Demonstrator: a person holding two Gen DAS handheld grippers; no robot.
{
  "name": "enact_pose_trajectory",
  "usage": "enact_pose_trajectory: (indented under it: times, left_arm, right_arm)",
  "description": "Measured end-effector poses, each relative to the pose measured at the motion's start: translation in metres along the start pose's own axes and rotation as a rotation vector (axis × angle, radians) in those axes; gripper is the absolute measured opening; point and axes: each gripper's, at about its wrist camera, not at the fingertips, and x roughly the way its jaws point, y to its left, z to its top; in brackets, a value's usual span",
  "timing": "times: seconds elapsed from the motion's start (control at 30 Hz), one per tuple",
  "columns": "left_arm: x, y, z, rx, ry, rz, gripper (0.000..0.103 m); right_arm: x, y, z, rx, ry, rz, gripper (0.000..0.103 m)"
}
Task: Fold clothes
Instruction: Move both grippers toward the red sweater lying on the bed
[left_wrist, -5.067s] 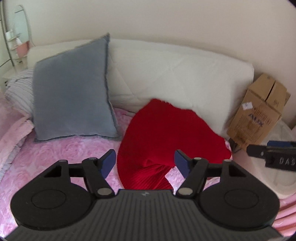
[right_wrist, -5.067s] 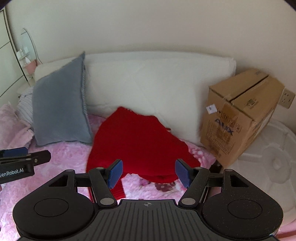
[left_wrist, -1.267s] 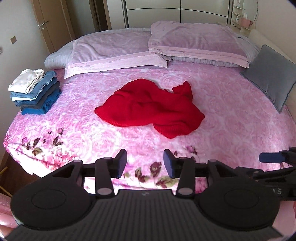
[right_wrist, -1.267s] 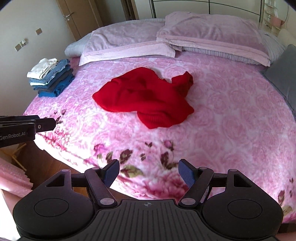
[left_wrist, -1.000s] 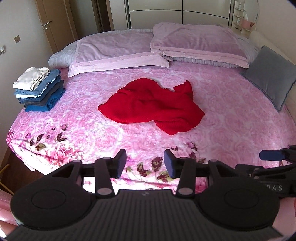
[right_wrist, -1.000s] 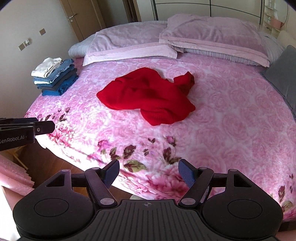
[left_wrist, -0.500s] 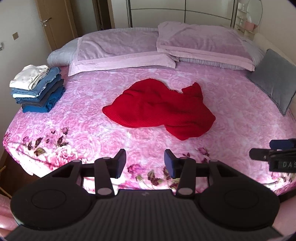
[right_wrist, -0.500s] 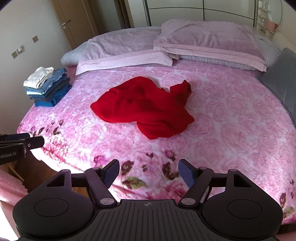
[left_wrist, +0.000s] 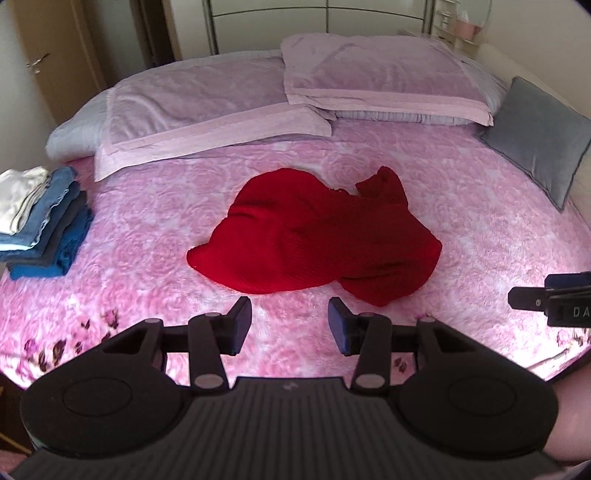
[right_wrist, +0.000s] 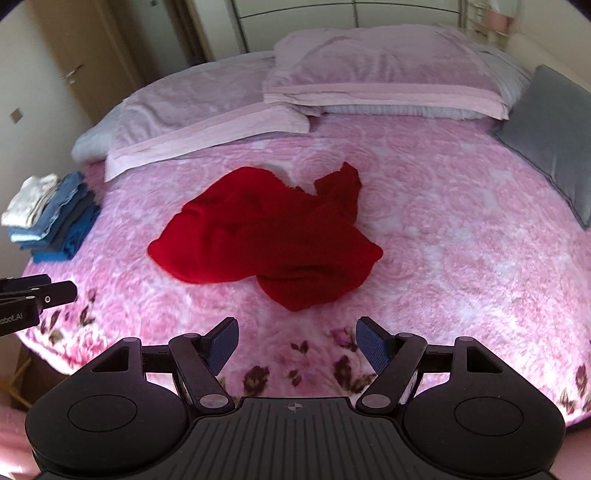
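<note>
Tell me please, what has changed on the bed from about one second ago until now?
Both tools came closer to the red sweater, which now looks larger in both views. The left tool and right tool are open as before, with nothing between them. The sweater lies crumpled in the same place, untouched; the folded stack and grey cushion stayed too.

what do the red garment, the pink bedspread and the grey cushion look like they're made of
Red garment: probably a ribbed knit, going by the fine parallel ridges, matte.
Pink bedspread: likely plush fleece, with a fuzzy embossed rose pattern and soft sheen.
Grey cushion: smooth woven or velvety fabric with a darker edge; too blurred to tell which.
</note>
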Motion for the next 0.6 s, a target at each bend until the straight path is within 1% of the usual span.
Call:
enact_pose_trajectory:
  times: [0.13, 0.33, 0.47, 0.6]
  left_arm:
    - [0.019, 0.013, -0.001, 0.03, 0.02, -0.033, 0.041]
    - [0.041, 0.03, -0.007, 0.041, 0.05, -0.051, 0.041]
    - [0.049, 0.037, -0.013, 0.041, 0.06, -0.053, 0.041]
    - [0.052, 0.041, -0.016, 0.035, 0.06, -0.042, 0.041]
  right_arm:
    - [0.014, 0.004, 0.0, 0.044, 0.011, -0.036, 0.074]
    - [0.036, 0.006, -0.009, 0.084, 0.048, -0.068, 0.073]
    - [0.046, 0.007, -0.014, 0.078, 0.067, -0.078, 0.074]
    - [0.053, 0.006, -0.013, 0.045, 0.071, -0.094, 0.073]
